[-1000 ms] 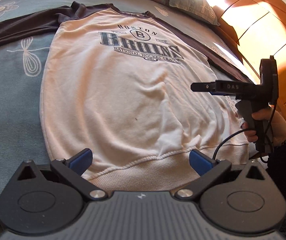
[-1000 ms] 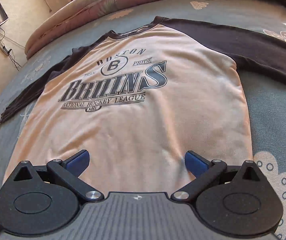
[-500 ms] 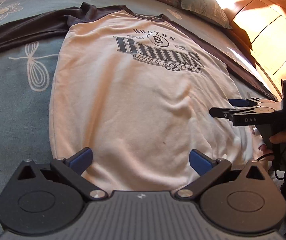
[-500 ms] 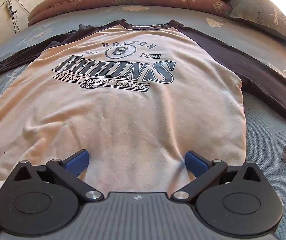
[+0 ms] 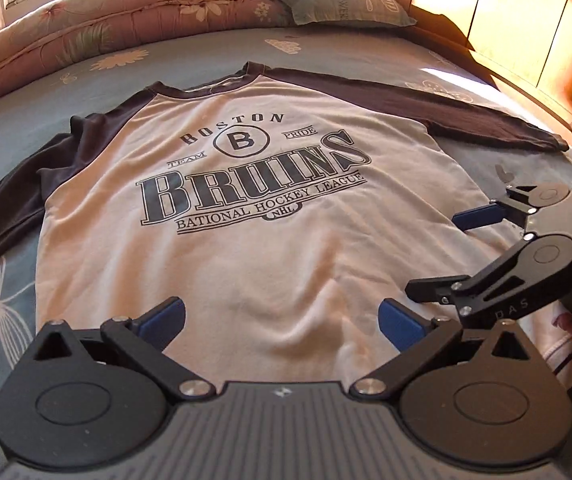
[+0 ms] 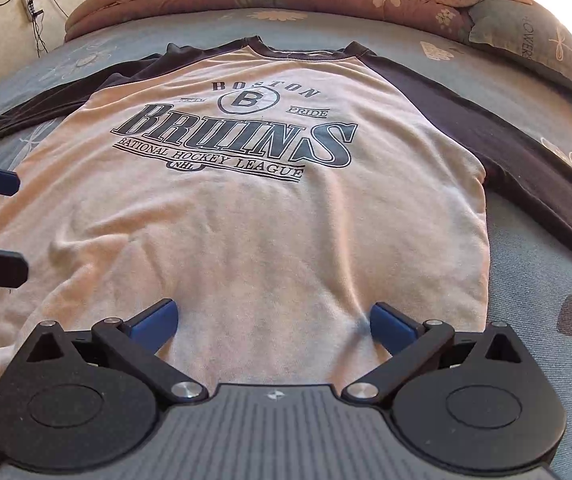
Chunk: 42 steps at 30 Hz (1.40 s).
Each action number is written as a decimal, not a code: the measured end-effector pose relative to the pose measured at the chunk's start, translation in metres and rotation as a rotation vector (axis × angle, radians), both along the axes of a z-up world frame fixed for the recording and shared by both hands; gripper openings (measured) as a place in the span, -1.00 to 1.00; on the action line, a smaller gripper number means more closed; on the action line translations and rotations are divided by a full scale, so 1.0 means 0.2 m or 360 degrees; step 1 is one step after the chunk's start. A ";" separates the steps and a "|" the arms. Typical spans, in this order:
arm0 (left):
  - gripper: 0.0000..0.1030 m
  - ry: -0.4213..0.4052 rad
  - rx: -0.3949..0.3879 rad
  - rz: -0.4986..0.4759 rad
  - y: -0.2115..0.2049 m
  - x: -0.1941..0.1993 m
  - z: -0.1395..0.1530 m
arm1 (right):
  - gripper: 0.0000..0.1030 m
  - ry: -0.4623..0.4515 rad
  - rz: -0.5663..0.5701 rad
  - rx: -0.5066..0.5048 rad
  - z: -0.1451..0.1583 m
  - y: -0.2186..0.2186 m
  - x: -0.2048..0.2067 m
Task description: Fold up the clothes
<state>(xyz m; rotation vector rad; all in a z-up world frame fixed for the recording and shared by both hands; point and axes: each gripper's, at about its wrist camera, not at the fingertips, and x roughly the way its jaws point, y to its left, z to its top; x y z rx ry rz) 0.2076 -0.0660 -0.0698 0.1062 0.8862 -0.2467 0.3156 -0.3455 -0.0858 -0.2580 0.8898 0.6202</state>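
Observation:
A cream long-sleeved shirt with dark sleeves and a "Boston Bruins" print lies flat, front up, on the bed, sleeves spread to both sides. My left gripper hovers open over the hem area with nothing between its fingers. My right gripper is open too, turned on its side over the shirt's right lower edge, held by a hand. In the right wrist view the shirt fills the middle, the right gripper stands open above its lower part, and the left gripper pokes in at the left edge.
The bed has a blue patterned sheet. A folded floral quilt and a pillow lie at the far end. A wooden headboard stands on the right. Cables hang on the wall at far left.
Both grippers shifted over the hem and now face the collar squarely. The right gripper dropped lower and nearer to the left one, turned on its side. Both stayed open.

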 end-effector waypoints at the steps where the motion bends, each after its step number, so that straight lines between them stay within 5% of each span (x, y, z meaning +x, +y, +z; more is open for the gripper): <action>1: 0.97 0.0049 0.0019 0.0006 0.00 0.01 -0.04 | 1.00 0.0004 0.0004 -0.0001 0.00 0.00 0.00; 3: 0.98 0.0131 0.0025 0.0010 0.00 -0.05 -0.12 | 1.00 0.0013 0.0013 -0.0004 0.00 0.00 0.01; 8: 0.98 0.0042 0.0085 -0.0015 0.00 -0.46 -0.13 | 1.00 0.0029 0.0019 -0.0022 0.01 -0.02 0.01; 11: 0.98 0.0061 -0.0026 0.0093 0.07 -0.56 -0.10 | 1.00 0.0025 0.0015 -0.0030 0.01 -0.02 0.01; 17: 0.98 -0.0033 -0.0175 0.0125 0.14 -0.42 0.05 | 1.00 0.0018 0.0012 -0.0018 0.01 -0.02 0.02; 22: 0.97 0.0128 -0.0080 0.0128 0.11 -0.37 -0.08 | 1.00 0.0022 0.0015 -0.0008 0.01 -0.03 0.02; 25: 0.98 0.0141 -0.0052 0.0114 0.08 -0.50 -0.11 | 1.00 0.0022 0.0020 -0.0016 0.01 -0.02 0.02; 28: 0.98 0.0255 -0.0206 0.0101 0.12 -0.53 -0.05 | 1.00 0.0021 0.0027 -0.0018 0.01 -0.03 0.02; 34: 0.98 0.0030 -0.0270 0.0232 0.27 -0.33 0.10 | 1.00 -0.0048 0.0012 -0.0031 0.04 -0.03 0.00; 38: 0.98 0.0066 -0.0419 0.0353 0.40 -0.12 0.01 | 1.00 -0.0095 -0.0019 0.0016 0.07 -0.05 -0.01; 42: 0.98 0.0127 -0.0604 0.0420 0.53 -0.12 -0.09 | 1.00 -0.0051 -0.0053 0.0003 0.04 -0.03 0.01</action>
